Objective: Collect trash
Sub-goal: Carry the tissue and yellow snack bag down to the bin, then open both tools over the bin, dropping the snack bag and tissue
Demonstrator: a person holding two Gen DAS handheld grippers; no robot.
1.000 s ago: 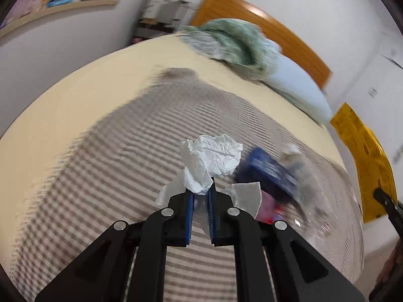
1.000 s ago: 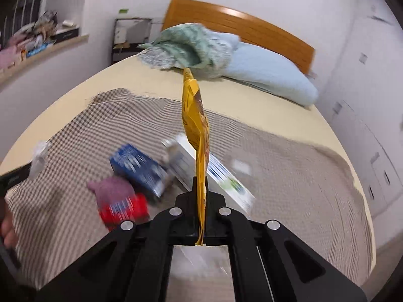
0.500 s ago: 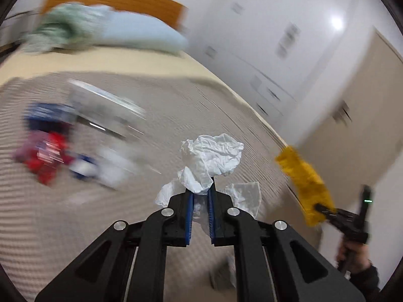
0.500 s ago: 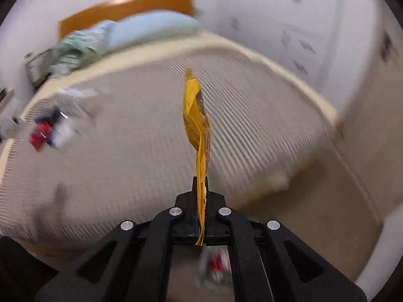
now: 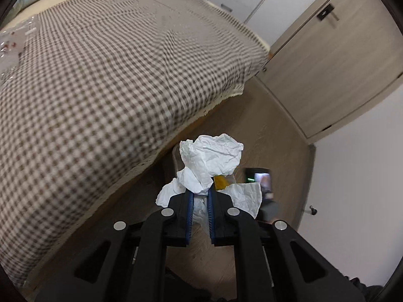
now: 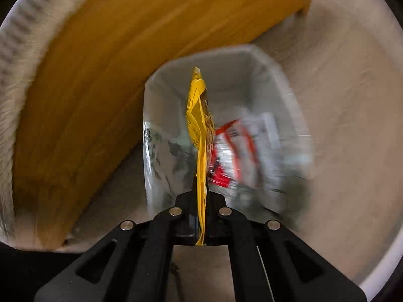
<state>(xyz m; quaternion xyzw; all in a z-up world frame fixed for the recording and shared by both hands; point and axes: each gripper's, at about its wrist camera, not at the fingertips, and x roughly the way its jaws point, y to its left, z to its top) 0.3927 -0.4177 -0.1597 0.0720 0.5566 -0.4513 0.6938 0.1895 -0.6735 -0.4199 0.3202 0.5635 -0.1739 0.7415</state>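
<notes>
Left wrist view: the left hand-held gripper [image 5: 200, 201] pinches one crumpled tissue [image 5: 211, 161], carried off the bed [image 5: 113, 63] over the floor.

Right wrist view: the right hand-held gripper [image 6: 200, 201] clamps one yellow wrapper [image 6: 200, 115] above the bin [image 6: 252, 58], ready to drop; inside lies seemingly one red-and-white packet [image 6: 234, 151].

Left gripper [image 5: 200, 196]: over the floor [image 5: 264, 130], beside the bed's edge, clamped on the crumpled tissue [image 5: 211, 161].
Bed [image 5: 113, 63]: left of and behind the tissue.
Door [image 5: 332, 58]: right of the bed's far corner.
Right gripper [image 6: 200, 201]: above the bin [image 6: 151, 130], pinching the wrapper [image 6: 200, 115].
Wrapper: hangs in the bin's mouth.
Packet [image 6: 234, 151]: in the bin, right of the wrapper.
Bed frame [image 6: 100, 75]: left of and behind the bin.
</notes>
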